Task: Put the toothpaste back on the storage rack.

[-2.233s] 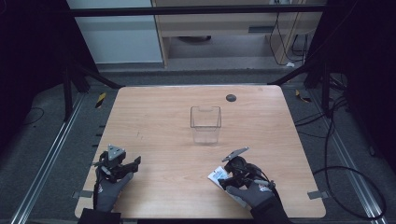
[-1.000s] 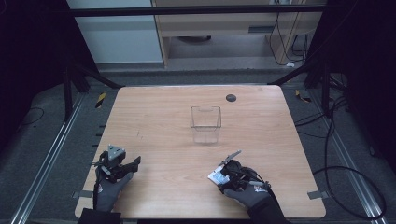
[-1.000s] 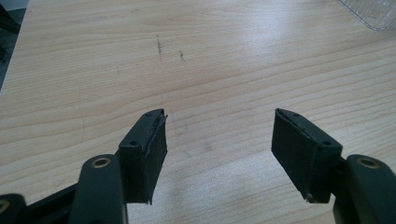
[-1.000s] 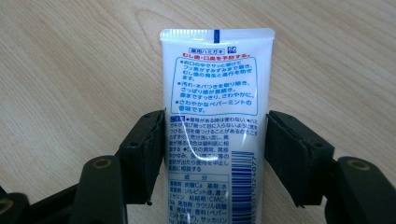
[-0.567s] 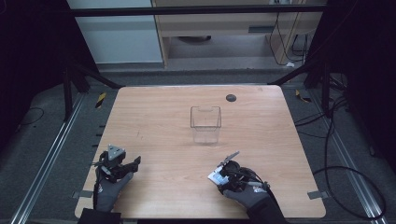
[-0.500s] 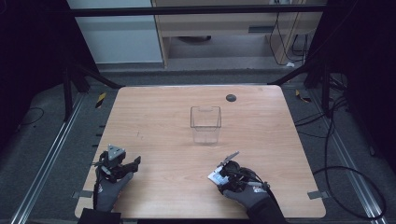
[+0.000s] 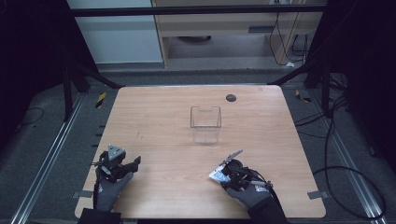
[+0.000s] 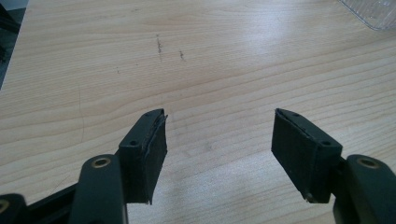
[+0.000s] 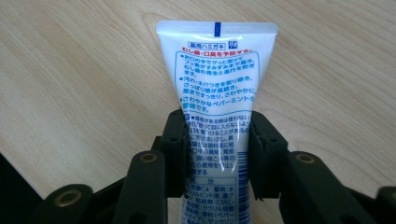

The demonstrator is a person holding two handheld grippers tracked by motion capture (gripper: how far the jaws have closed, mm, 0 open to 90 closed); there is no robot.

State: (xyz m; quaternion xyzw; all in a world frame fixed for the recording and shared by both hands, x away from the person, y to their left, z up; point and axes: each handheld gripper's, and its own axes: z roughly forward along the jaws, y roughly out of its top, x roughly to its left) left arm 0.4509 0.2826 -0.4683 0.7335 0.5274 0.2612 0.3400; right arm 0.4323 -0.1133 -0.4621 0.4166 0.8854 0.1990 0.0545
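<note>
- Toothpaste tube is lying between the black jaws of the right gripper, its long axis running straight out from the gripper, crimped flat end pointing away over the table.
- In the right gripper view, both pads are pressing against the tube's sides, so the gripper is pinching it about midway along its printed body; the jaws have just been closing, with the tube between them.
- In the high view, the right gripper is sitting near the table's front edge, toward the right, with the white tube showing at its left side.
- Clear container is standing upright near the table's centre, up and slightly left of the right gripper, well apart from it; the right hand is plainly the nearer one.
- If the tube is headed there, a likely judgement, the carry is going forward and a little leftward.
- Left gripper is hovering with jaws spread wide, nothing between them, bare wood beneath; in the high view it is resting at the front left.
</note>
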